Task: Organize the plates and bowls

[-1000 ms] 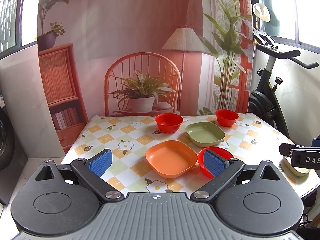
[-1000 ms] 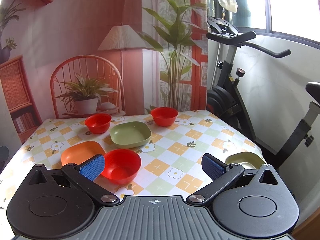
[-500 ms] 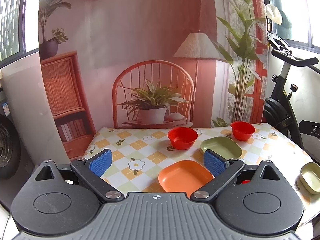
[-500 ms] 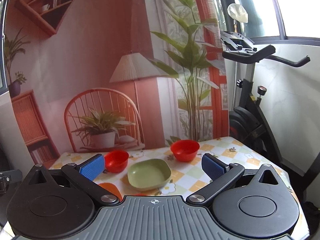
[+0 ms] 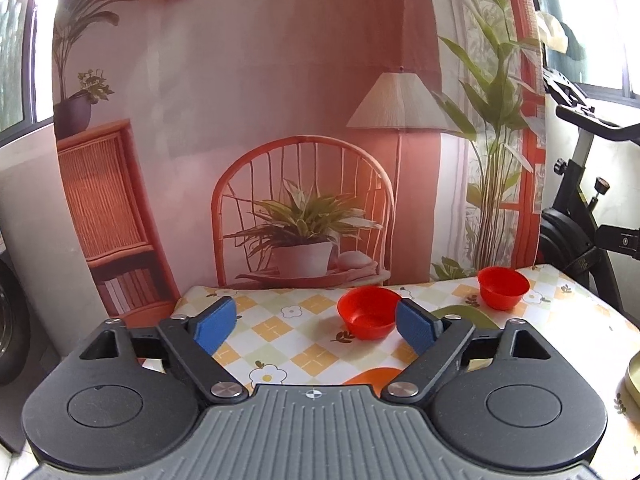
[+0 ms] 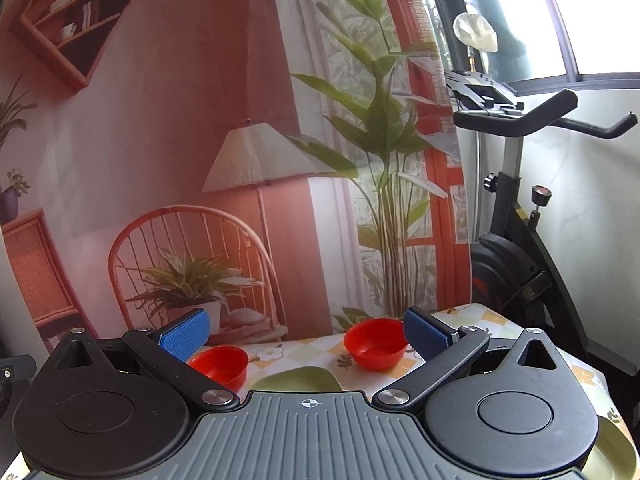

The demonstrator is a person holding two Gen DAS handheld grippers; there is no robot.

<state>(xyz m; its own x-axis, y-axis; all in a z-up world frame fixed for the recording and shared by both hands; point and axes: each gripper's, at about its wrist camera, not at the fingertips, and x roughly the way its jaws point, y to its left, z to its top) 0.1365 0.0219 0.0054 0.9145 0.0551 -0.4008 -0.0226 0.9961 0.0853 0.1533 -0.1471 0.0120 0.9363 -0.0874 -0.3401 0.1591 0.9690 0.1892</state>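
Two red bowls stand on the checked tablecloth: one [image 5: 368, 317] near the middle back, another [image 5: 502, 287] at the far right. A green plate [image 5: 476, 317] and an orange plate [image 5: 374, 375] peek out behind my left gripper [image 5: 316, 326], which is open and empty, raised over the table's near side. In the right wrist view the same bowls show as a left bowl [image 6: 221, 368] and a right bowl [image 6: 376, 343], with the green plate [image 6: 298, 378] between them. My right gripper [image 6: 306, 336] is open and holds nothing. A pale green dish [image 5: 632, 376] lies at the right edge.
The table [image 5: 280, 328] has a flowered checked cloth and backs onto a printed wall backdrop. An exercise bike [image 6: 520, 240] stands close to the table's right side. A dark appliance [image 5: 12, 320] sits left of the table.
Both grippers have tilted upward and drawn back, so the plates and the near red bowl have slid down behind the gripper bodies. Both grippers stay open.
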